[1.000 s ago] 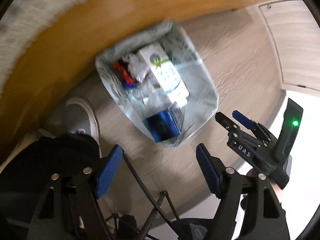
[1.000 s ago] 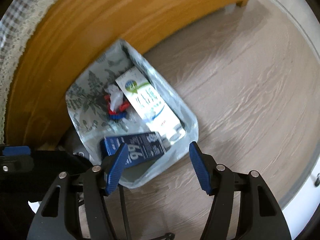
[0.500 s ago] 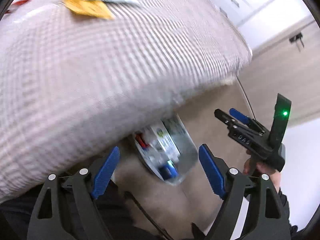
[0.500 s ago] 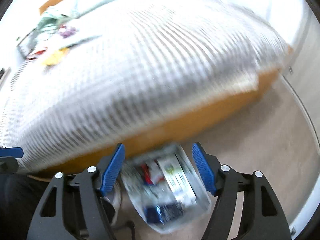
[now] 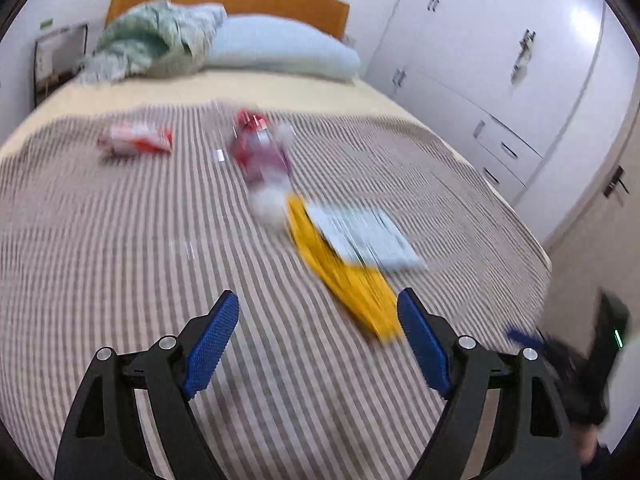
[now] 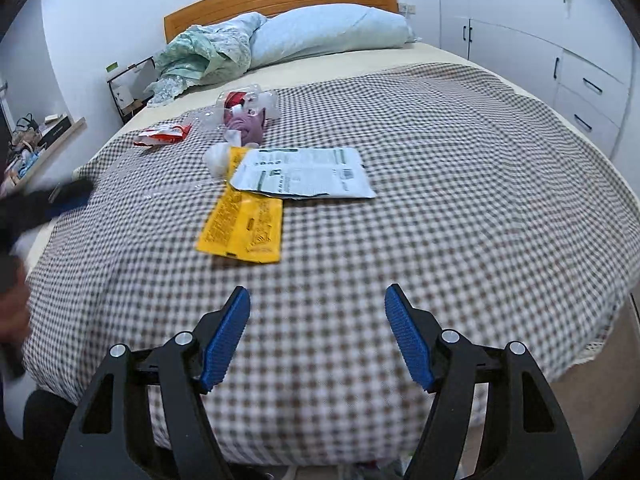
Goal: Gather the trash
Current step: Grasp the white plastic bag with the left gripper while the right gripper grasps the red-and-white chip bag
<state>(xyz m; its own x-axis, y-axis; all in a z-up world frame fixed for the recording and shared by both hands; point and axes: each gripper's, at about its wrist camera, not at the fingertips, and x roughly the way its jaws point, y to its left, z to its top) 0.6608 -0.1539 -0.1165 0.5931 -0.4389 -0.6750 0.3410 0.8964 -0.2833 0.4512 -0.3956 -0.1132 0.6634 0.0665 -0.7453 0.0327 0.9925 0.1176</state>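
Both my grippers, left gripper (image 5: pixel 318 344) and right gripper (image 6: pixel 318 336), spread, empty. Yellow wrapper (image 6: pixel 242 224) lies mid-bed, under white pouch (image 6: pixel 306 174). Risk: pinching the checked bedcover (image 6: pixel 460 200), probably snagging.

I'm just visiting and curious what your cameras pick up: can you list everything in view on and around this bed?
Yellow packet: one, yellow, nearest on the bedspread.
White packet: one, white, overlapping its far end.
Red-and-white wrapper: one, far left.
Purple and clear litter: small pile, mid-bed.
Checked bedspread: one, brown-white.
Pillow: one, pale blue, by the headboard.
Crumpled blanket: one, green.
Wardrobe: white, right.
Left gripper: open, empty.
Right gripper: open, empty.
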